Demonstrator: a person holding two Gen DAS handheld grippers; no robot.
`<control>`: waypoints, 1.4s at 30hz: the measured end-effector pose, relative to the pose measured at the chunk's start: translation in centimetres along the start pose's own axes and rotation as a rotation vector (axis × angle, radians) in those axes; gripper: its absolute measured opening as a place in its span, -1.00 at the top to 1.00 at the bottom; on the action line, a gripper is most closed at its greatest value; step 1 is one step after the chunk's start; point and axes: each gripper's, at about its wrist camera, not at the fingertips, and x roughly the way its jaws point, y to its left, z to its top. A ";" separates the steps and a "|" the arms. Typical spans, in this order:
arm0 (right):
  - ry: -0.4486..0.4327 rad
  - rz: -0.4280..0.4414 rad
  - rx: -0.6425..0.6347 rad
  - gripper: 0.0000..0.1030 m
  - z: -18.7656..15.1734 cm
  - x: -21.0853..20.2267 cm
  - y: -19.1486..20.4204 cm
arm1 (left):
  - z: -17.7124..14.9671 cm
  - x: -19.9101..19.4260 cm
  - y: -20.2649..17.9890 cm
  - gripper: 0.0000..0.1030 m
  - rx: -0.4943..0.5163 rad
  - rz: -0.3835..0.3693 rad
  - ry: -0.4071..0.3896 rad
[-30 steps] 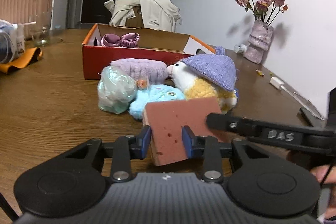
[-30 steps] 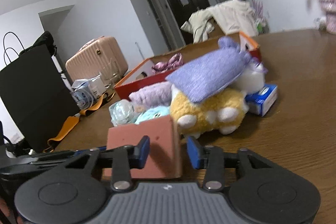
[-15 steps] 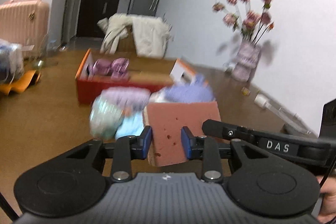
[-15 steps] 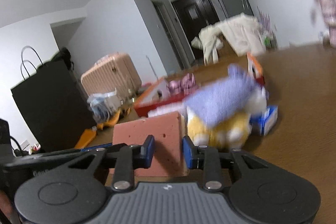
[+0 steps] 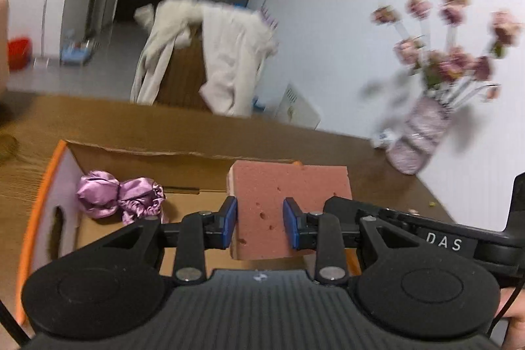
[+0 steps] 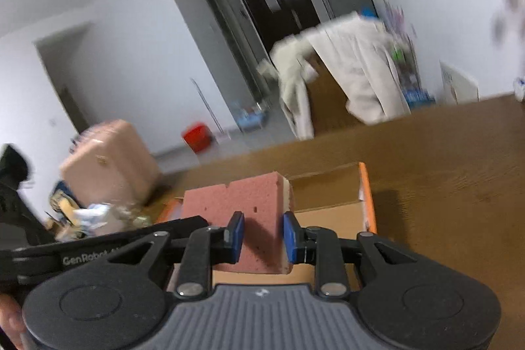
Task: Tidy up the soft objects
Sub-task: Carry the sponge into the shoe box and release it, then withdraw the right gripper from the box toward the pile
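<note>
1. Left gripper (image 5: 259,227) & right gripper (image 6: 262,236) each clamp one end of a pink sponge block (image 5: 290,202), held up over the open cardboard box (image 5: 42,202).
2. Right gripper's jaws closing, squeezing the sponge.
3. Purple satin scrunchies (image 5: 119,197) lie inside the box, far left.
4. Box sits on wooden worktop (image 6: 443,186); flower vase (image 5: 421,136) far right by the wall.

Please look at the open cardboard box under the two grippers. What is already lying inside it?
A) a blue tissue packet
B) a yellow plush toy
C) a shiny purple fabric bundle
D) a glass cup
C: in the left wrist view a shiny purple fabric bundle lies in the left part of the cardboard box, while the pink sponge is held above the box by the grippers.
</note>
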 end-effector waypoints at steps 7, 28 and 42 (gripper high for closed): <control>0.116 -0.136 0.000 0.48 1.9 8.9 -2.9 | 1.4 9.7 2.8 0.39 -0.051 0.021 0.144; -0.082 -0.181 -0.221 -0.15 0.8 -7.2 2.1 | -1.5 -10.5 -0.4 -0.46 0.232 0.234 -0.134; -0.344 -0.128 -0.447 -0.69 -14.4 -22.5 9.0 | -19.9 -28.8 -3.6 -1.00 0.276 0.315 -0.469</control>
